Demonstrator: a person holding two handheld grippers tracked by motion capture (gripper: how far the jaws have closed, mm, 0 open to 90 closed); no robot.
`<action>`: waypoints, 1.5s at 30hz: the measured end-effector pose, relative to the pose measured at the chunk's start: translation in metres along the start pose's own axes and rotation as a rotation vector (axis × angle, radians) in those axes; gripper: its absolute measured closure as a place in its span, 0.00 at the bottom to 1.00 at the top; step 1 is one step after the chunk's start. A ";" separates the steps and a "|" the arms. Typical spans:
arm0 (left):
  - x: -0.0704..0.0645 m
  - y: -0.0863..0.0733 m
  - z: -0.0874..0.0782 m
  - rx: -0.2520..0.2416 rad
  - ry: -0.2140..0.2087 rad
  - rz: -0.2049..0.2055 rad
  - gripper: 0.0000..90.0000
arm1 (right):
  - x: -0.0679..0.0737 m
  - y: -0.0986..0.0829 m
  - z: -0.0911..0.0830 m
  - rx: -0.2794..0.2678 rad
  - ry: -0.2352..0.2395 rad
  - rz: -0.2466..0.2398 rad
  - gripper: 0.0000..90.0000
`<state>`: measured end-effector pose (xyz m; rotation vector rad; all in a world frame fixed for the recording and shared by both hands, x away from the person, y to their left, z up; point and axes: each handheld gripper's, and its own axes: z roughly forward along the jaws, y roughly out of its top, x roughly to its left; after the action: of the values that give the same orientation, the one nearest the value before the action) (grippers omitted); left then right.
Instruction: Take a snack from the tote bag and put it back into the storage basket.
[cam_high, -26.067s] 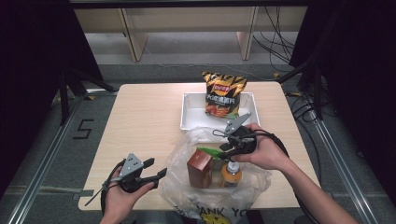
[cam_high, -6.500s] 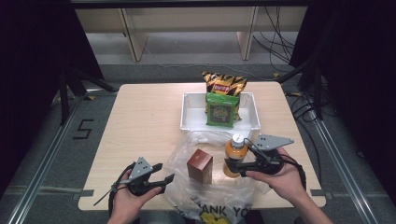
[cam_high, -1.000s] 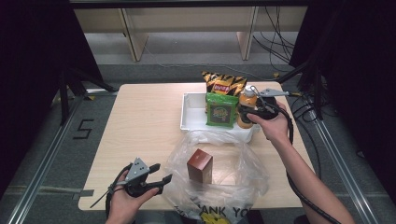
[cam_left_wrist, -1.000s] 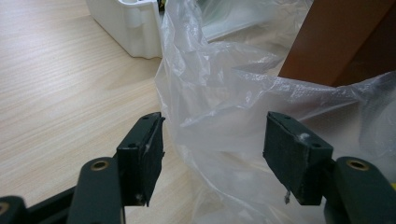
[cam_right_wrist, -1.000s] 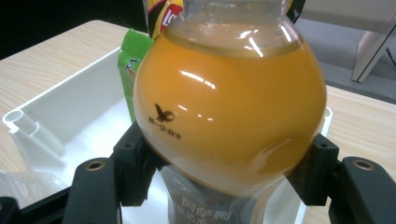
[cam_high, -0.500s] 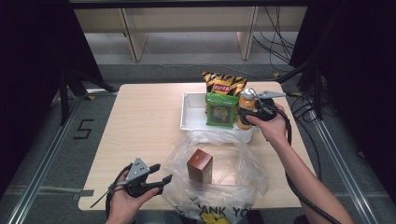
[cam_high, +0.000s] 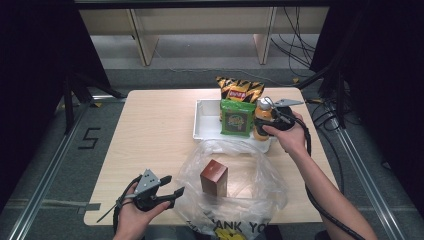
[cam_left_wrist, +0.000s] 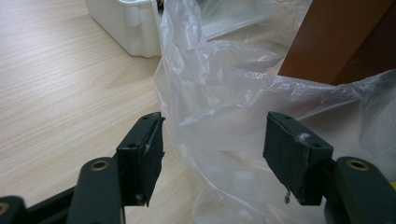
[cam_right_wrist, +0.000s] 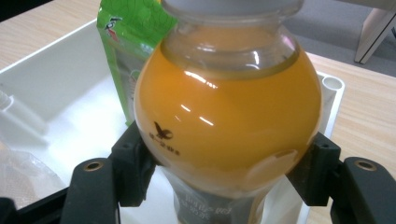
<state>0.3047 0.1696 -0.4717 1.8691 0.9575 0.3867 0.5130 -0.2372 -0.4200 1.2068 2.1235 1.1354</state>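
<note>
I count one juice bottle (cam_high: 262, 120), one green packet (cam_high: 237, 118), one chip bag (cam_high: 240, 91), one brown box (cam_high: 214, 176), one white tray (cam_high: 204, 122) and one plastic bag (cam_high: 255, 170). My right gripper (cam_high: 267, 119) is clamped on the bottle, jaws pressed to both sides of its orange belly, holding it upright at the tray's 3 o'clock end, just beside the green packet. The chip bag stands at the tray's 12 o'clock edge. The box sits upright inside the plastic bag, at 6 o'clock from the tray. My left gripper (cam_high: 172, 192) rests with jaws spread apart at the bag's 9 o'clock edge. The table (cam_high: 150, 130) is bare from 9 to 11 o'clock.
</note>
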 end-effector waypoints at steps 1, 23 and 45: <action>0.000 0.000 0.000 0.000 0.000 0.000 0.41 | 0.000 0.000 -0.001 0.032 0.003 0.000 0.39; 0.000 0.000 0.000 0.000 -0.003 -0.002 0.41 | -0.002 -0.004 0.007 0.068 -0.006 -0.034 0.38; -0.001 0.000 0.000 0.000 -0.002 -0.004 0.41 | -0.003 -0.012 0.008 0.123 -0.006 -0.038 0.36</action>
<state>0.3042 0.1687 -0.4719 1.8667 0.9596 0.3830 0.5143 -0.2396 -0.4347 1.2165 2.2303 0.9968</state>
